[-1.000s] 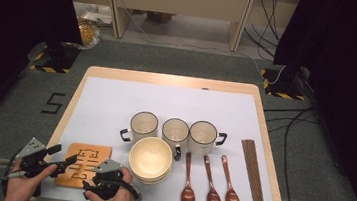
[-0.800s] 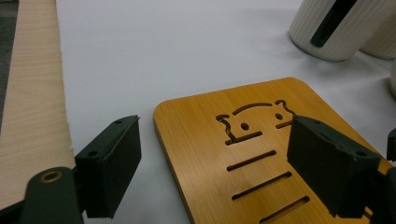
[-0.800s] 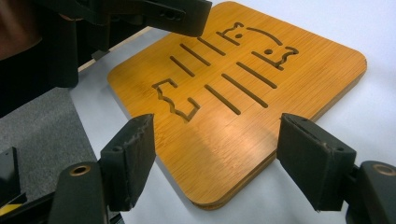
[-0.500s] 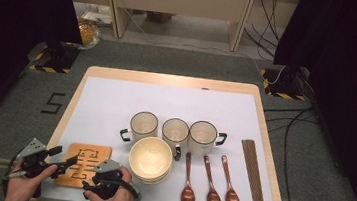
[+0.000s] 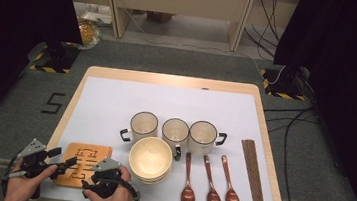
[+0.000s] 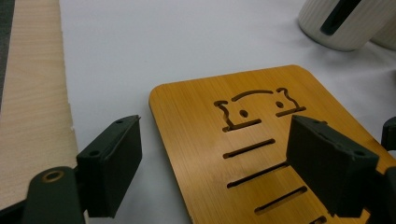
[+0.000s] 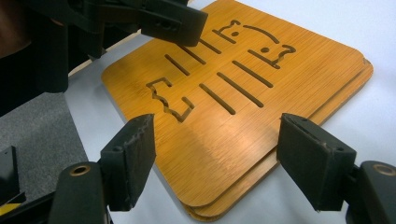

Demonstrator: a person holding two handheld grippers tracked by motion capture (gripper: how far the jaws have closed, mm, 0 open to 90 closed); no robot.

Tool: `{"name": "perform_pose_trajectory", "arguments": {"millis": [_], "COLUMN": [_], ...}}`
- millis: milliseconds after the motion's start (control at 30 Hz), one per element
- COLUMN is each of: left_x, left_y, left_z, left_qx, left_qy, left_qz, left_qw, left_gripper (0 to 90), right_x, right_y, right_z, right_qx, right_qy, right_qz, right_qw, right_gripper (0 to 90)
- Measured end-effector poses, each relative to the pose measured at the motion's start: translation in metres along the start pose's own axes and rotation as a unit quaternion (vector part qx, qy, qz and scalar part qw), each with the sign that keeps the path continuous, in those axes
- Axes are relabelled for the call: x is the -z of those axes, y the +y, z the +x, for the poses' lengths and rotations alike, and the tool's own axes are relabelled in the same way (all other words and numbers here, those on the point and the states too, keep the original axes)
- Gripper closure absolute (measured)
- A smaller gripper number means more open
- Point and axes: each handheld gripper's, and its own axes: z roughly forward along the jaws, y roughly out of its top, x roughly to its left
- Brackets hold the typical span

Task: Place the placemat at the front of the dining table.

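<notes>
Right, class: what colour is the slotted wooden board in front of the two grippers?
The wooden board is honey-orange with a fine grain, seen best in the right gripper view.

Glossy, smooth bamboo-wood trivet (image 7: 243,116); matt white mat (image 6: 163,42).

We read one numeral, "5" (image 5: 54,103), marked in black on the grey floor, well beyond the left gripper's fingers (image 5: 70,161) and off the surface's (image 5: 178,81) left edge. No other legible text noted.
</notes>
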Motion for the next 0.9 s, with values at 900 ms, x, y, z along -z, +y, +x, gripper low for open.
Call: {"name": "perform_pose_trajectory", "arguments": {"millis": [900], "left_x": [-0.004], "left_y": [0.0015], "left_z": [0.0003], "left_qx": [0.01], "left_qy": [0.015], "left_qz": [0.033], "left_qw": [0.9993], "left_gripper": [21.7], "right_x": [-0.0031], "right_y": [0.0019], "right_z": [0.0009], "right_qx": [0.004], "right_qy": [0.0], "right_qz": [0.0], "right_qw": [1.0], "right_gripper": [28.5]}}
